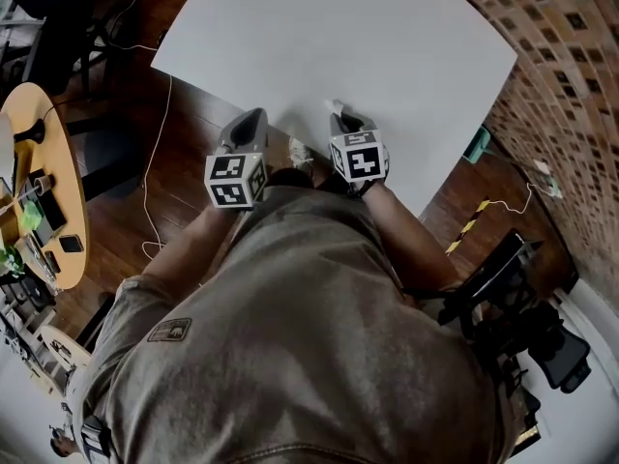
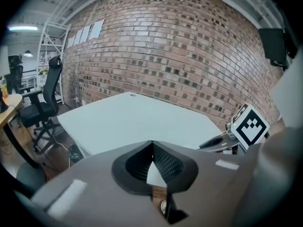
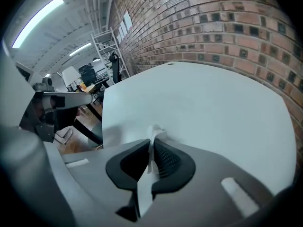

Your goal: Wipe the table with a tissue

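The white table [image 1: 368, 37] fills the top of the head view. My right gripper [image 1: 338, 114] is over the table's near edge, shut on a white tissue [image 1: 334, 105]. In the right gripper view the tissue [image 3: 154, 135] runs between the closed pads and pokes out beyond the tips against the tabletop [image 3: 213, 103]. My left gripper [image 1: 257, 117] hovers at the same edge, a little to the left, jaws closed with nothing between them [image 2: 152, 144]. In the left gripper view the right gripper [image 2: 215, 142] shows low over the table [image 2: 132, 122].
A brick wall [image 1: 561, 85] runs along the table's far and right sides. A round wooden table [image 1: 39, 191] with small items stands at the left, cables [image 1: 155, 162] lie on the floor, and office chairs [image 2: 45, 108] [image 1: 542, 336] stand nearby.
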### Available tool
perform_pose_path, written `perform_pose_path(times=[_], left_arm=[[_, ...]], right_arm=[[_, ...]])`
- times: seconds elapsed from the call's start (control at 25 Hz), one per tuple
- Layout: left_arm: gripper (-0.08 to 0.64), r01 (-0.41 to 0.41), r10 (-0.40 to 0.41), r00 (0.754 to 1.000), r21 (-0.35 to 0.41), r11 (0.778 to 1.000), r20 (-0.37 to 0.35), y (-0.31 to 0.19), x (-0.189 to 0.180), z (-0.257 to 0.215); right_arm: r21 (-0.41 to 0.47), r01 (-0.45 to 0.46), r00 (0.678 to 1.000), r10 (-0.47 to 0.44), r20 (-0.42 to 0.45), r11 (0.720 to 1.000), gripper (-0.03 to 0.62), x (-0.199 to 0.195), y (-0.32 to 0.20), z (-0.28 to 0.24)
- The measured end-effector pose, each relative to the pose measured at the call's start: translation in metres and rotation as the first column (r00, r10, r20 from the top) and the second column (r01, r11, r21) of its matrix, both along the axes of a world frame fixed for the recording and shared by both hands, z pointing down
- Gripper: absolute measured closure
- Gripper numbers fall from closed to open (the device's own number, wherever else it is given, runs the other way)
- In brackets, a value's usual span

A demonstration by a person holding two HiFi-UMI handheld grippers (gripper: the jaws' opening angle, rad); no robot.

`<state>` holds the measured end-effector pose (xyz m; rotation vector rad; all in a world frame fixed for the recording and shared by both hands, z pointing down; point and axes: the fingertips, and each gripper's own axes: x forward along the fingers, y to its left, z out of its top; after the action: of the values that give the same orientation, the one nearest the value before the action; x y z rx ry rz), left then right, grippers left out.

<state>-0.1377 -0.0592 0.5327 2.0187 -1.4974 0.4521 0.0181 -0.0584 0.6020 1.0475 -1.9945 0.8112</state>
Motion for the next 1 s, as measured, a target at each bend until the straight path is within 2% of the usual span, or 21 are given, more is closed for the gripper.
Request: perform_pose_path(times=[0.16, 0.32, 0.6, 0.88, 1.0], left_arm=[[0.558, 0.005, -0.005, 1.000, 0.002, 1.000, 0.010, 0.002, -0.010, -0.002], [0.558, -0.021, 0.021, 1.000, 0.001, 1.000, 0.013, 0.002, -0.004, -0.002], [0.558, -0.108, 0.108, 0.994, 0.007, 0.994, 0.009, -0.012, 0.036, -0.002], [0.558, -0.169, 0.169, 0.986, 0.011, 0.986, 0.011, -0.023, 0.066, -0.001], [0.558, -0.167, 0.167, 0.986, 0.017, 0.986, 0.011, -0.025, 0.064, -0.002]], right_arm=[[0.003, 0.028, 0.999, -0.028, 0.016, 1.000, 0.560, -0.018, 0.004, -0.001], [0.012, -0.013, 1.000, 0.013, 0.013, 1.000, 0.560, -0.006, 0.001, -0.001], [0.025, -0.185, 0.982, 0.186, -0.040, 0.982, 0.560, 0.078, -0.002, -0.001], [0.039, -0.390, 0.916, 0.392, -0.084, 0.920, 0.559, 0.174, 0.004, 0.001], [0.045, -0.414, 0.903, 0.417, -0.102, 0.909, 0.560, 0.186, 0.000, 0.001]])
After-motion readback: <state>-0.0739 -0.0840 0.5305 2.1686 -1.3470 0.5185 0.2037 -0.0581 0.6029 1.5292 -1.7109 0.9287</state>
